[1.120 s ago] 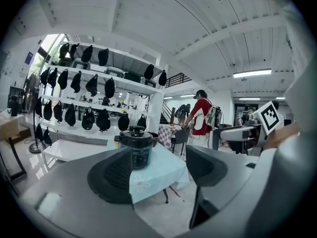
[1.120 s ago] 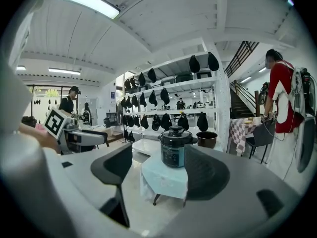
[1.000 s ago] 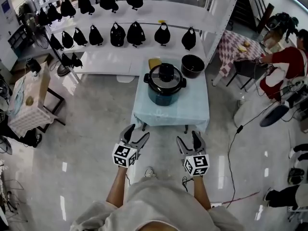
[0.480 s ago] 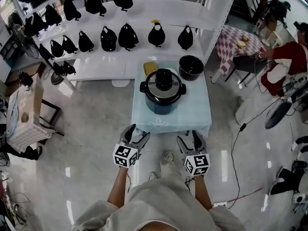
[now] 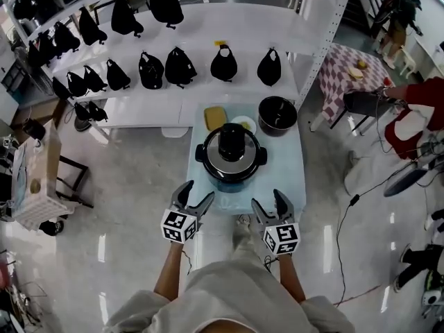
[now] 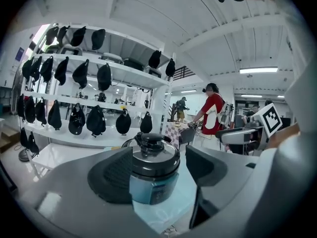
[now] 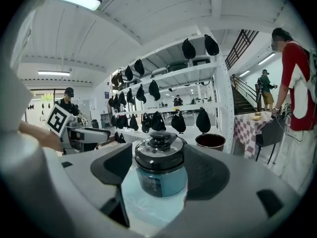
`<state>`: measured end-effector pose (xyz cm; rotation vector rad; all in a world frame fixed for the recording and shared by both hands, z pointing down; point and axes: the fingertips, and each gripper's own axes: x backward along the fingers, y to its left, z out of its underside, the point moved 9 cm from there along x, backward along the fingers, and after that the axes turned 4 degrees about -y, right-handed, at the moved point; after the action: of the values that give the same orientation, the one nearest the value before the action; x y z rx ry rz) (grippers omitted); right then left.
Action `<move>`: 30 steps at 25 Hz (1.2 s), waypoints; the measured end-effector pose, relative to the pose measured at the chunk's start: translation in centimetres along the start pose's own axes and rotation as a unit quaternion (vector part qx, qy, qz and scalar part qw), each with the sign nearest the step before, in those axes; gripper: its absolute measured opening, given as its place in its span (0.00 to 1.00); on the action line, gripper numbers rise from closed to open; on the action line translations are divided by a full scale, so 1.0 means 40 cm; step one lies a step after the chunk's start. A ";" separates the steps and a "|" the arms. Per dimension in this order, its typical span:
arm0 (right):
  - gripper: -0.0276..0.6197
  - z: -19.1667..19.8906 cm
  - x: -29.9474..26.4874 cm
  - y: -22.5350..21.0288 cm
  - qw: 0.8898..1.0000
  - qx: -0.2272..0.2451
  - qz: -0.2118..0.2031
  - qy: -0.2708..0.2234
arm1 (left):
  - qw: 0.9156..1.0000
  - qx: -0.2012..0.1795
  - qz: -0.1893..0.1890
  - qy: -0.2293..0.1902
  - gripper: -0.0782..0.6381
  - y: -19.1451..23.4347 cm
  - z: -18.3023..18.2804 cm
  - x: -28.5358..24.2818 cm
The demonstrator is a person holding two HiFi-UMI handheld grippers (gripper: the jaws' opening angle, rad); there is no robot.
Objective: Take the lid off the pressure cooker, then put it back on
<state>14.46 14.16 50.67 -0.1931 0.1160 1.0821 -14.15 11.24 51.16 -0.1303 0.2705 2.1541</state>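
A teal pressure cooker (image 5: 229, 159) stands on a small table with a pale blue cloth (image 5: 288, 175). Its steel and black lid (image 5: 230, 149) with a black knob sits on top. The cooker (image 6: 154, 175) also shows between the jaws in the left gripper view, and the cooker (image 7: 161, 172) sits centred in the right gripper view. My left gripper (image 5: 192, 201) and my right gripper (image 5: 270, 202) hover just short of the table's near edge. Both are open and hold nothing.
A black inner pot (image 5: 277, 113), a yellow object (image 5: 214, 117) and a white plate (image 5: 243, 124) lie behind the cooker. White shelves (image 5: 159, 103) with several black bags stand beyond. A checkered table (image 5: 350, 75) and a seated person (image 5: 420, 96) are at right.
The table and cooker have come closer as I walked forward. Both grippers now reach the table's near edge, still open.
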 end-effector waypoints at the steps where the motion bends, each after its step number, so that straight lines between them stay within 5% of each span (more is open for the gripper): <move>1: 0.51 -0.013 -0.026 -0.025 1.000 0.000 -0.004 0.000 | 1.000 -0.001 -0.002 0.000 0.55 0.007 -0.014 -0.034; 17: 0.51 -0.141 -0.388 -0.310 0.997 0.002 -0.080 0.001 | 0.997 0.010 -0.068 -0.024 0.55 0.132 -0.160 -0.395; 25: 0.51 -0.146 -0.465 -0.294 0.997 -0.012 -0.081 0.009 | 0.999 0.011 -0.047 -0.015 0.55 0.190 -0.164 -0.449; 30: 0.51 -0.138 -0.499 -0.224 0.998 -0.015 -0.069 0.007 | 1.000 0.001 0.004 -0.013 0.55 0.244 -0.166 -0.473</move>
<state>13.11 -8.35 49.92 -0.2320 0.0976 0.9462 -11.64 -10.87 49.83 -0.0997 0.2578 2.1620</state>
